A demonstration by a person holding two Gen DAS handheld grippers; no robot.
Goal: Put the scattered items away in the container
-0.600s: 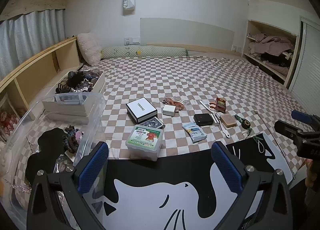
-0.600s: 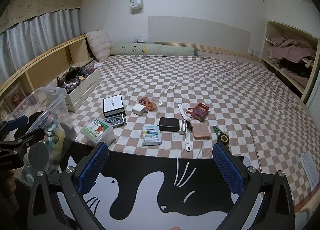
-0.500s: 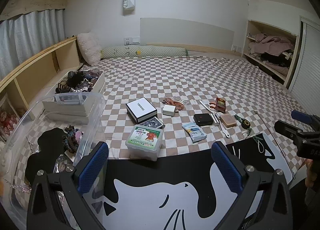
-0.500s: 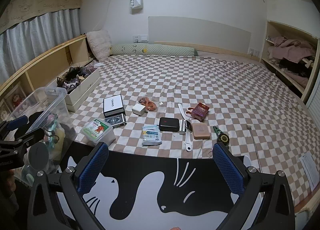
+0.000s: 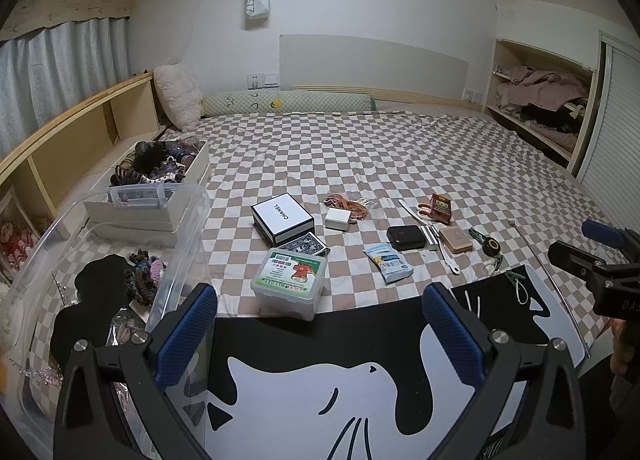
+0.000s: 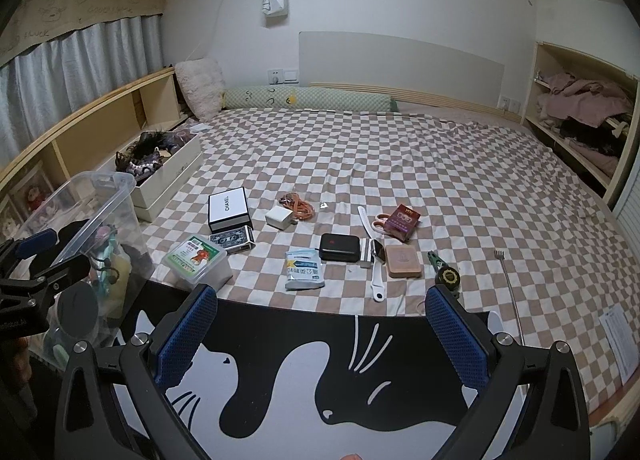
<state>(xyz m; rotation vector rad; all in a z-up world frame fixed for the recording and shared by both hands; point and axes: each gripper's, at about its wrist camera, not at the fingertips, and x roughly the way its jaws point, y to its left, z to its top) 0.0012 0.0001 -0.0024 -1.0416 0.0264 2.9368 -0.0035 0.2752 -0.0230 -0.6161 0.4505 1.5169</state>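
- Bed (image 5: 360,148) in checkered sheet is seen in both wrist views; a black-and-white cat-print mat (image 6: 320,380) is laid over its near edge.
- Clear plastic container (image 5: 120,260) is set at the bed's left edge, lid off; hair ties and a black item are seen inside.
- Cream tray (image 5: 184,176) of hair accessories is placed just behind the container.
- Left gripper (image 5: 320,324) is held above the mat beside the container, blue pads spread wide, nothing between them.
- Right gripper (image 6: 320,324) is held above the mat further right, pads equally wide apart, nothing gripped.
- Scattered items are spread in a loose band mid-bed, beyond the mat:
- white CHANEL box (image 5: 282,217), with a card deck (image 5: 304,248) touching its near corner;
- lidded plastic box with green label (image 5: 289,284) nearest the container, at the mat's far edge;
- black case (image 6: 340,247), tan compact (image 6: 403,261), red packet (image 6: 404,218) over pink scissors (image 6: 378,222);
- blue-white sachet (image 6: 304,269), white charger (image 6: 280,217) beside orange cable (image 6: 300,206);
- tape measure (image 6: 449,277), back scratcher (image 6: 510,292) well right of the rest.
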